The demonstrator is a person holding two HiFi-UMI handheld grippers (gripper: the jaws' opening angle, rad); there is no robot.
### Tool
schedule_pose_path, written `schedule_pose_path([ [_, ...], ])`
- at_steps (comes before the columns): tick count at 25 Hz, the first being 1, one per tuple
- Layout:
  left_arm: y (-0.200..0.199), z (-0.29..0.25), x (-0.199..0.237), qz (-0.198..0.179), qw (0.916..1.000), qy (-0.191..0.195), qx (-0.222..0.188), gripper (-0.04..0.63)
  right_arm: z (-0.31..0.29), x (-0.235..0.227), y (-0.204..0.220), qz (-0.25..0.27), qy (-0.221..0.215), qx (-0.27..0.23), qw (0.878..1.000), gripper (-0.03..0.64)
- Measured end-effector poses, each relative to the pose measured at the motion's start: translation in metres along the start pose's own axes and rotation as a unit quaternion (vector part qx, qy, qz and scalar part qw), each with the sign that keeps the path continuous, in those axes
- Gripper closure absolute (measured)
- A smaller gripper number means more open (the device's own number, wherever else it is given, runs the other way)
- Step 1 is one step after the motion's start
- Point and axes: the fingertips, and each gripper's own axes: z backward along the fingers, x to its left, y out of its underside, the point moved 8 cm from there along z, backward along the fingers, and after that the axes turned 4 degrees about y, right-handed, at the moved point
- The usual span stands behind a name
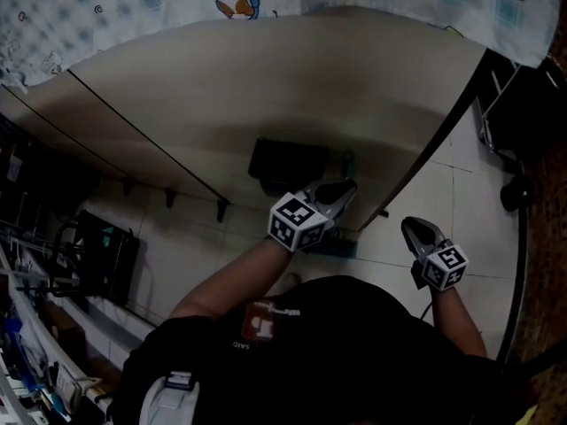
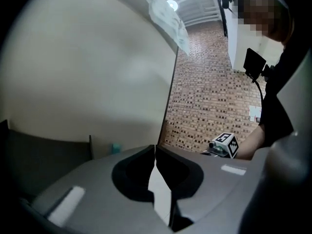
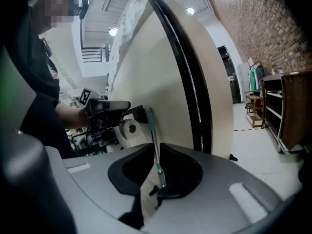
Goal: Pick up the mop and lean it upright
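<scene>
The mop stands leaning against the cream wall (image 1: 292, 87). Its teal handle top (image 1: 347, 161) is up and its dark head (image 1: 335, 247) is on the floor tiles. In the right gripper view the thin shaft (image 3: 153, 138) runs down to the head (image 3: 170, 191), seen past my jaws. My left gripper (image 1: 344, 187) is shut and empty, its tip close beside the handle top (image 2: 116, 147). My right gripper (image 1: 410, 227) hangs to the right, apart from the mop. Its jaws (image 3: 155, 146) stand slightly open with nothing pressed between the pads.
A black box (image 1: 288, 165) hangs on the wall behind the mop, with a paper roll (image 3: 130, 129) beside it. A black strip (image 1: 434, 149) edges the wall panel. A metal rack (image 1: 106, 255) stands at left. A wheeled frame (image 1: 514, 184) and brick wall (image 2: 209, 96) are at right.
</scene>
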Motion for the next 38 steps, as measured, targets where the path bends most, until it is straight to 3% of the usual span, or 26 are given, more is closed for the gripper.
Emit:
schedule_pose_path([
  [3, 0.007, -0.01, 0.001, 0.001, 0.9997, -0.012, 0.019, 0.601, 0.003, 0.001, 0.004, -0.006, 0.001, -0.003, 1.0, 0.568],
  [7, 0.026, -0.024, 0.003, 0.011, 0.9983, -0.044, 0.036, 0.522, 0.006, -0.001, 0.008, -0.009, 0.0, -0.001, 1.0, 0.568],
  [9, 0.028, -0.03, 0.002, -0.009, 0.9965, -0.071, 0.043, 0.493, 0.008, -0.003, 0.009, -0.007, -0.003, 0.002, 1.0, 0.568],
  [11, 0.029, -0.039, 0.001, -0.027, 0.9933, -0.1, 0.051, 0.41, 0.009, -0.005, 0.01, -0.005, -0.007, 0.006, 1.0, 0.568],
  [14, 0.029, -0.056, 0.006, -0.023, 0.9873, -0.148, 0.055, 0.267, 0.011, -0.005, 0.01, -0.005, -0.015, 0.009, 1.0, 0.568],
  [16, 0.029, -0.062, 0.01, -0.014, 0.9825, -0.178, 0.053, 0.227, 0.013, -0.004, 0.009, -0.001, -0.018, 0.011, 1.0, 0.568],
  [22, 0.034, -0.065, 0.011, 0.014, 0.9779, -0.206, 0.034, 0.227, 0.022, -0.007, 0.008, 0.006, -0.016, 0.022, 1.0, 0.567],
  [24, 0.039, -0.062, 0.013, 0.026, 0.976, -0.212, 0.043, 0.228, 0.025, -0.004, 0.003, 0.003, -0.017, 0.02, 1.0, 0.566],
  [29, 0.036, -0.071, 0.021, 0.017, 0.968, -0.238, 0.077, 0.229, 0.03, -0.002, -0.003, 0.005, -0.02, 0.015, 1.0, 0.568],
  [33, 0.037, -0.078, 0.036, 0.026, 0.967, -0.236, 0.092, 0.23, 0.033, 0.001, -0.001, 0.012, -0.02, 0.017, 1.0, 0.568],
  [37, 0.041, -0.074, 0.043, 0.013, 0.9646, -0.244, 0.098, 0.352, 0.027, -0.006, 0.004, 0.016, -0.015, 0.022, 1.0, 0.567],
  [38, 0.042, -0.074, 0.045, 0.007, 0.9655, -0.239, 0.103, 0.482, 0.023, -0.009, 0.006, 0.02, -0.016, 0.024, 0.999, 0.566],
])
